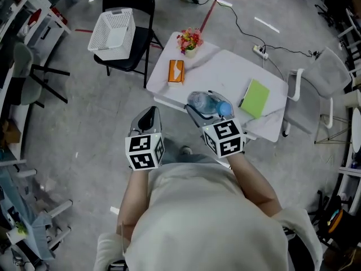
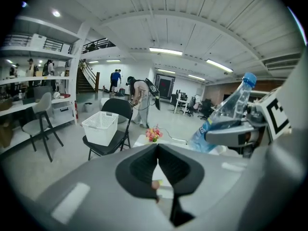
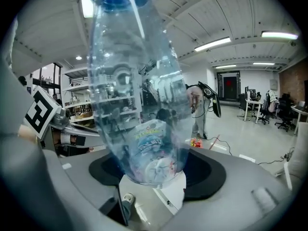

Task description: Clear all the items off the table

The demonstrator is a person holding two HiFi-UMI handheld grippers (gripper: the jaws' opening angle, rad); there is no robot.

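My right gripper (image 1: 204, 107) is shut on a clear plastic bottle (image 1: 207, 103) with a blue cap, held over the white table's (image 1: 225, 72) near edge. The bottle (image 3: 137, 90) fills the right gripper view, its base between the black pads, and in the left gripper view the bottle (image 2: 226, 117) shows at the right. My left gripper (image 1: 146, 117) is shut and empty, hanging left of the table over the floor; its pads (image 2: 144, 165) meet. On the table lie an orange box (image 1: 176, 71), a small pot of flowers (image 1: 190, 41) and a green notebook (image 1: 255, 98).
A black folding chair (image 1: 128, 4) left of the table carries a white plastic basket (image 1: 113, 31). A grey chair (image 1: 330, 75) stands right of the table. A power strip with cable (image 1: 260, 51) lies on the floor behind. Shelving (image 1: 22, 16) lines the left side.
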